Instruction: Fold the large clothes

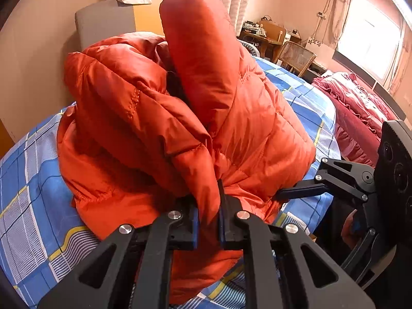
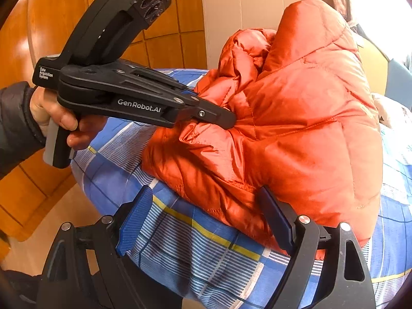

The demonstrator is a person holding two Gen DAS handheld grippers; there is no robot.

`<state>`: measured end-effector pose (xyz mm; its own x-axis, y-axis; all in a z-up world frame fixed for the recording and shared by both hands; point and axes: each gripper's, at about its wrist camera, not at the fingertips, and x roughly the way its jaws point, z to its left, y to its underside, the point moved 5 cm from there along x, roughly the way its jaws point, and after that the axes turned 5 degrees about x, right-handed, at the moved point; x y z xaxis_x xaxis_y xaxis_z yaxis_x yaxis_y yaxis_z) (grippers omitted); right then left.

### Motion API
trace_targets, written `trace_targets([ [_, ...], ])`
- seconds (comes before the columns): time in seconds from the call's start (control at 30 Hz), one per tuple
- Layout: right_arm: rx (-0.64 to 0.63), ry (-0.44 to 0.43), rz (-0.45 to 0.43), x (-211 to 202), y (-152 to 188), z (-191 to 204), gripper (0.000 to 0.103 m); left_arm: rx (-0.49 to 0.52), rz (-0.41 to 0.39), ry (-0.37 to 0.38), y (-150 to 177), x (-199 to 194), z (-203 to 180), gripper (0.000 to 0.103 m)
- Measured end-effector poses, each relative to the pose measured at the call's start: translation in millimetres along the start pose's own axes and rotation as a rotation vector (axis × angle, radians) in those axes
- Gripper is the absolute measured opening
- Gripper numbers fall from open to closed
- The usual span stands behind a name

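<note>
Both wrist views close on jacket (image 1: 206,103)

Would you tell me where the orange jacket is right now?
The orange jacket lies bunched on the blue checked bedsheet, its near edge pinched by the left gripper.

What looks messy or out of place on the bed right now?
The orange puffer jacket is heaped in a bunched mound on the checked bedsheet, one puffy part sticking up, not flat. Nothing looks torn or spilled.

Left gripper (image 1: 209,221) angled downward, fingers pinched nearly together on orange fabric; right gripper (image 2: 206,221) angled downward, fingers spread wide apart.
</note>
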<state>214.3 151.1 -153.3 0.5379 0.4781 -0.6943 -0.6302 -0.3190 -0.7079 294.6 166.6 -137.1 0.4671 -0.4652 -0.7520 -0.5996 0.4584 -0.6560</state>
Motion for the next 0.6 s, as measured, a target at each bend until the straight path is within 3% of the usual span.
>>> trace_targets([
  [0.23,0.015,0.008,0.019,3.8,-7.6,-4.9,0.084,-0.06,-0.049,-0.045,11.5,-0.7,-5.3,0.011],
  [0.37,0.02,0.014,0.016,3.1,-11.2,-7.0,0.084,-0.084,-0.057,-0.043,14.2,-1.3,-3.2,0.011],
  [0.43,0.006,0.062,0.028,6.8,-11.4,-11.1,0.082,-0.104,-0.064,-0.044,14.5,-0.8,-1.9,0.011],
  [0.6,0.015,0.049,0.037,8.0,-12.2,-15.3,0.081,-0.144,-0.085,-0.05,20.7,-3.2,3.5,0.011],
])
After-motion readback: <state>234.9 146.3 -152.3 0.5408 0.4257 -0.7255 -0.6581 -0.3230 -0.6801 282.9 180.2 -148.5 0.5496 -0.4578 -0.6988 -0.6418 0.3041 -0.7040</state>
